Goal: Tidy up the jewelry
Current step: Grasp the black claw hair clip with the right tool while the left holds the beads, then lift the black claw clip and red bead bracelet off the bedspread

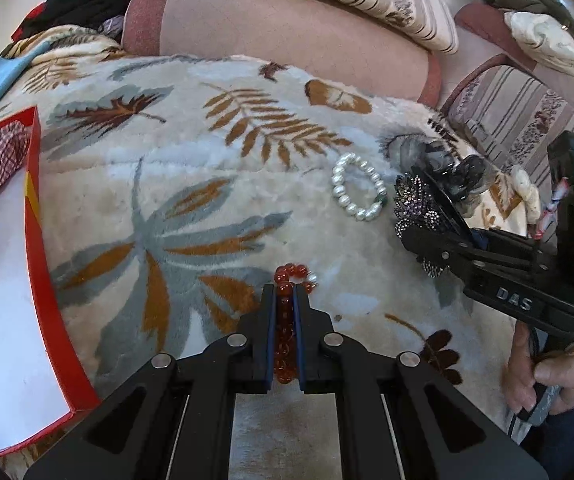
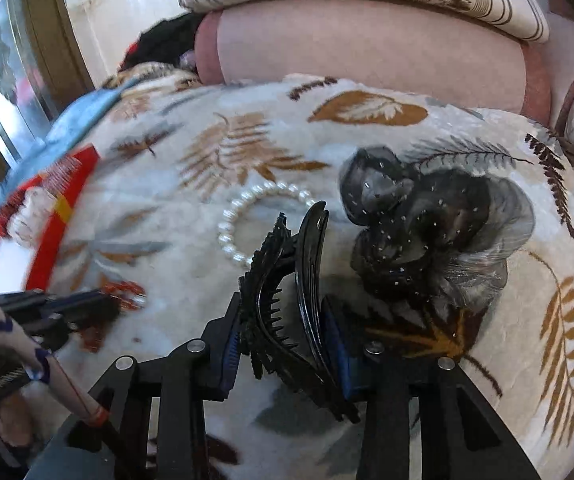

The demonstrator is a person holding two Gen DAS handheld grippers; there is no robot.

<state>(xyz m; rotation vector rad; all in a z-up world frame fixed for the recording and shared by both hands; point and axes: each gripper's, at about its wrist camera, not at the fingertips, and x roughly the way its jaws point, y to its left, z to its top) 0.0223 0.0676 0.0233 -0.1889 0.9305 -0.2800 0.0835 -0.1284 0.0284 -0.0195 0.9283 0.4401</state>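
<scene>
My left gripper (image 1: 285,294) is shut on a red bead bracelet (image 1: 291,272), whose loop pokes out past the fingertips just above the leaf-patterned blanket (image 1: 191,184). At the right edge a hand holds my right gripper (image 1: 423,216), shut on a black rhinestone hair clip (image 1: 409,198). In the right wrist view the clip (image 2: 275,320) sits between the blue pads with its toothed claw spread, and the gripper (image 2: 283,316) hovers over the blanket. A pearl bracelet (image 1: 359,192) (image 2: 243,216) lies flat just beyond it. The left gripper (image 2: 67,312) and red beads (image 2: 127,292) appear blurred at the left.
A red-walled box (image 1: 43,280) (image 2: 59,216) with a white floor holds checked cloth and pale items at the left. A grey-black fabric flower hairpiece (image 2: 427,232) (image 1: 447,172) lies right of the pearls. Pink bolster (image 1: 287,32) and striped cushions line the back.
</scene>
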